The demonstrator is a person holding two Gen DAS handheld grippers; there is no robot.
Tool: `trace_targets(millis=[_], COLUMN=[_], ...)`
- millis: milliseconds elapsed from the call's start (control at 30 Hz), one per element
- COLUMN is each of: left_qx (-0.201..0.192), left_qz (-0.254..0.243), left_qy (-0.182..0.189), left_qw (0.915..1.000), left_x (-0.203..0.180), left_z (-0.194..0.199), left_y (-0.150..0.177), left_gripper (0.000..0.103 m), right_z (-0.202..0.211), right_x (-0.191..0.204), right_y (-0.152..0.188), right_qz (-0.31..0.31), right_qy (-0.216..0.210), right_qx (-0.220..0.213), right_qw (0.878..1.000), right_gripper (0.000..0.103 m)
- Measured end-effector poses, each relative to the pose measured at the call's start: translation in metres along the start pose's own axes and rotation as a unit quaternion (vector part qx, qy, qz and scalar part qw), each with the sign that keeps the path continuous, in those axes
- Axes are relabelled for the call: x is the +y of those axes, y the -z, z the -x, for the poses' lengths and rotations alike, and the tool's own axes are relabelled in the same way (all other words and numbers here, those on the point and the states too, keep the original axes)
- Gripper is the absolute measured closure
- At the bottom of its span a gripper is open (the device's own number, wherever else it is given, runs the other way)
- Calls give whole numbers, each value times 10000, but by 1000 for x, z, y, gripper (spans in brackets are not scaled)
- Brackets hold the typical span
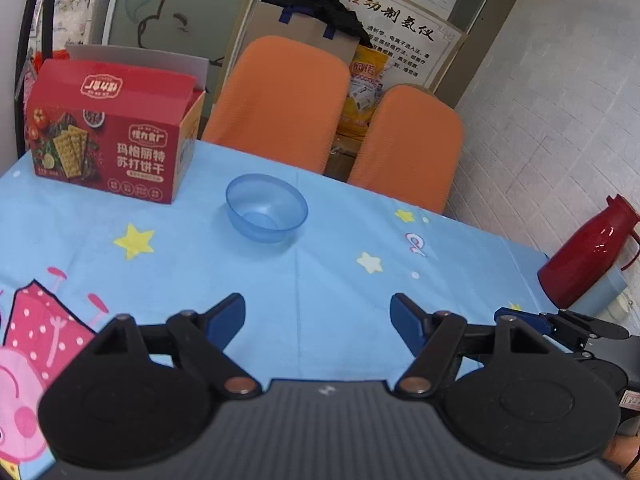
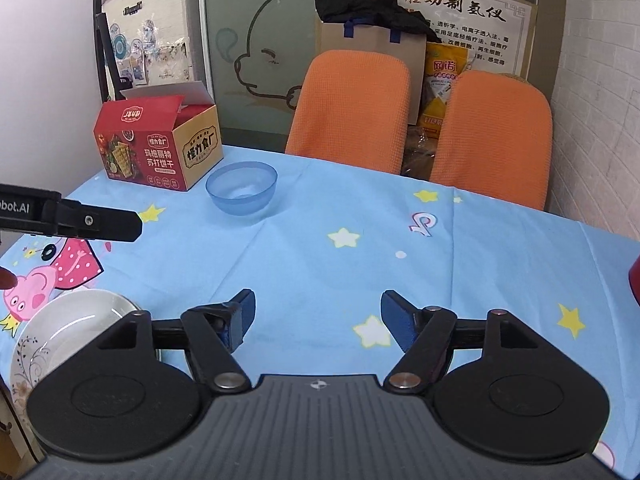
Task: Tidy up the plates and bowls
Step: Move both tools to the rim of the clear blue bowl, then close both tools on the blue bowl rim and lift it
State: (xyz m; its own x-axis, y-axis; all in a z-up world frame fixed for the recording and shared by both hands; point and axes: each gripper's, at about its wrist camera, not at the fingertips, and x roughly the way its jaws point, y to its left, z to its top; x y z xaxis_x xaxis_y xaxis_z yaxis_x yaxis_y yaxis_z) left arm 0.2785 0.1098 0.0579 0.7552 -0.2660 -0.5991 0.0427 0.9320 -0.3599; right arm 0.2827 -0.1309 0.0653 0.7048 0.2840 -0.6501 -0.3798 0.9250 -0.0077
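A translucent blue bowl (image 1: 267, 207) stands upright on the blue star-print tablecloth (image 1: 340, 280), near the far edge; it also shows in the right wrist view (image 2: 241, 187). A white plate (image 2: 60, 336) with a floral rim lies at the near left of the right wrist view, partly hidden by the gripper body. My left gripper (image 1: 318, 320) is open and empty, well short of the bowl. My right gripper (image 2: 316, 320) is open and empty above the cloth, right of the plate. The left gripper's finger (image 2: 100, 224) shows at the left edge of the right wrist view.
A red cracker box (image 1: 112, 136) with an open flap stands at the far left of the table, close to the bowl. Two orange chairs (image 1: 280, 104) stand behind the far edge. A red thermos (image 1: 592, 252) stands to the right of the table.
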Motion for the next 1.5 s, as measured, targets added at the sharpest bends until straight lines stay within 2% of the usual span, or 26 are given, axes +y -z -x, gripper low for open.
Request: trace_targets(millis=[167,267,433,667,800,867,1000,1100,1133,1333,1500], left_qx=[168,217,202,387,429,470,484,525,521,437,346], left_qz=[265,870,1792,1877,1703,1577,1251,1030,968,874,761], left_qy=[-77,-83,-171,-418,-439,-404,-338,-379,-469,-222,69], left_qw=[9995,9959,9835,9806,9835,9855,9904,9926,9928,9950,9965], left_x=[27,56,93,99,98,96,92,86,82,60,23], left_z=[-42,-75,-122,-169,-181,-185,-187,-187,-185,-150,-108], left_y=[-25,-47,-75,-87,-88,-86,-84,-80,-80,-78,-67], left_gripper=[30,30,30,31,34,38,65,77,77,77,77], right_z=[-43,-77,-134,-194,-214,-219,-227,-226,-224,-189,-135], right_x=[3,2,3,13,27,30,35,47,49,55,48], right_y=[-30,-51,-80,-96,-95,-95,-93,-87,-87,-86,-82], right_qz=[113,20,-20,6,202,255,293,444,429,420,300], right_qy=[-149,-270,-352,-626,-788,-817,-912,-811,-844,-731,-514], right_qx=[165,247,282,407,532,567,662,678,703,640,494], right_qw=[9997,9993,9990,9972,9953,9947,9932,9934,9930,9944,9970], right_gripper=[0,0,0,0,0,0,0,25,33,34,34])
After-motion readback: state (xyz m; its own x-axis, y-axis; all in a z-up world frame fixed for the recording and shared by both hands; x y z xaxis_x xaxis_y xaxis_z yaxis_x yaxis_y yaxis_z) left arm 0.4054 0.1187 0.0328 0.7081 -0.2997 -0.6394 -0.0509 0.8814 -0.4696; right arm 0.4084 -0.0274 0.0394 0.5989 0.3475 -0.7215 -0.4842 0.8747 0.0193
